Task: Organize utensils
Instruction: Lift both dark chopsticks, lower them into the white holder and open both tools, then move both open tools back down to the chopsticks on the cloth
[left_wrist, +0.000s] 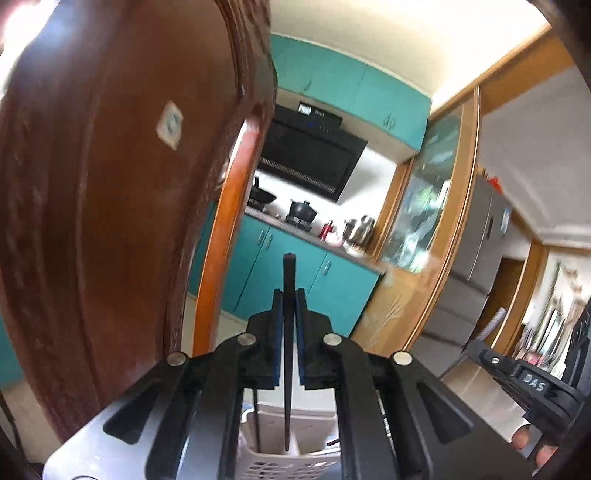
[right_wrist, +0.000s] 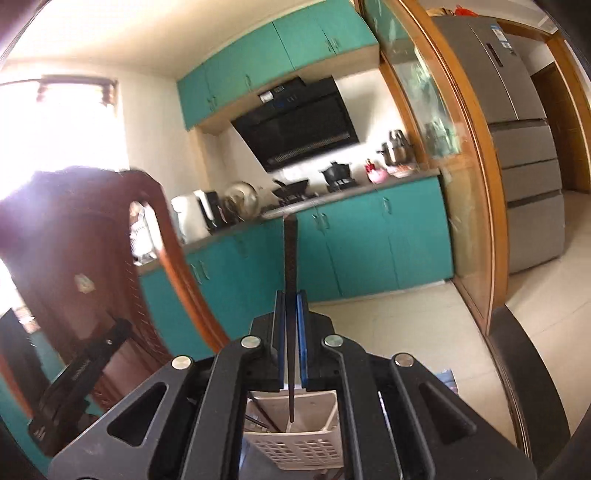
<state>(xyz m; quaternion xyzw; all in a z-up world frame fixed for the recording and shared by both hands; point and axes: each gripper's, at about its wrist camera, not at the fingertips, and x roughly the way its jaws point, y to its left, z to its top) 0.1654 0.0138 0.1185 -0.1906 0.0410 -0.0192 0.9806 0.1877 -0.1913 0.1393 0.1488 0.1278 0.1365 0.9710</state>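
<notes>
Left gripper (left_wrist: 289, 306) clamped tight on a dark chopstick (left_wrist: 288, 354), held upright, tip down inside the white basket (left_wrist: 291, 463). Right gripper (right_wrist: 291, 308) likewise pinched on another chopstick (right_wrist: 290, 332), tip lowered into the same basket (right_wrist: 295, 448). More dark sticks already standing in the basket compartments. Behind: brown wooden door (left_wrist: 110, 206), teal cabinets (right_wrist: 369, 236), grey fridge (right_wrist: 517, 110).

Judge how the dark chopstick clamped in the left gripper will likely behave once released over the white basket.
The chopstick looks straight and thin, so probably stiff and light. Held upright in the left gripper with its lower end inside the white basket, it would likely drop in, then lean against a wall or divider.
</notes>
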